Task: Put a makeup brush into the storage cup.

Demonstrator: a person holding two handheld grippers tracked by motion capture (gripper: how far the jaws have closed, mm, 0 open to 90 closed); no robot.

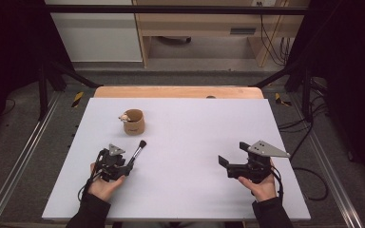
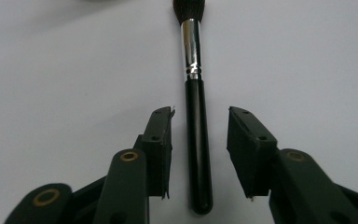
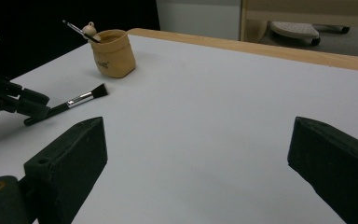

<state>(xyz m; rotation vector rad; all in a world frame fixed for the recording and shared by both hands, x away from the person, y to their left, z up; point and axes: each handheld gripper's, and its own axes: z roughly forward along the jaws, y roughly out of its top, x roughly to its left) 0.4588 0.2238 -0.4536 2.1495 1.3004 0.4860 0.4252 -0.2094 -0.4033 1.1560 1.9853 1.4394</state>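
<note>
Here the left gripper point(image 2: 199, 126) stood open astride the black handle of the brush point(image 2: 197, 135), which lay flat on the table point(image 1: 195, 156), pads clear on both sides. To grip well, it needed to close squarely on mid-handle, below the silver collar. The right gripper point(image 1: 233, 164) waited wide open, holding nothing. Farther off stood the tan cup point(image 1: 134, 121).

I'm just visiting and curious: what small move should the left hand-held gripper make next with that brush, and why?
Probably close. The left hand-held gripper is open, its jaws on either side of the makeup brush handle without touching it, and the brush lies flat on the white table. Closing would secure it for lifting, perhaps toward the tan pouch.
</note>
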